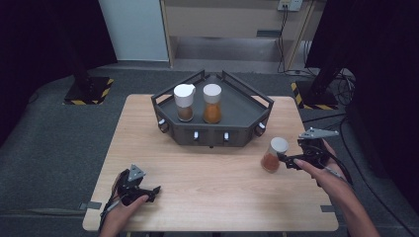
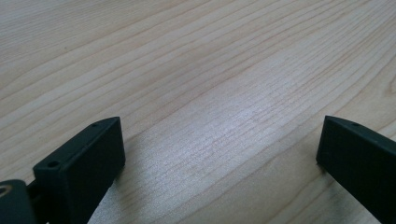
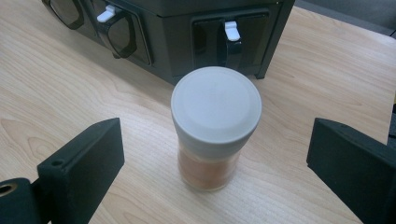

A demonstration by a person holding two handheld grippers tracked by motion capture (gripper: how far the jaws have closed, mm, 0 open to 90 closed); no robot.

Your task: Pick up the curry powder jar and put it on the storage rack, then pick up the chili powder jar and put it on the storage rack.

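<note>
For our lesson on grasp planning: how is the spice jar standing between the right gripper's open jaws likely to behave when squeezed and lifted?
The spice jar looks rigid with a clear, smooth wall, so it may slip under a light squeeze. It stands tall on a narrow base, so a push near its white lid could tip it, and then it would likely roll. It is partly filled with orange powder, so probably fairly light.

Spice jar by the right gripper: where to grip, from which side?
Probably the clear body just under the white cap of the spice jar. It stands upright on the table, apart from the rack. The right gripper, jaws open on both sides, can come in level from the table's right.
</note>
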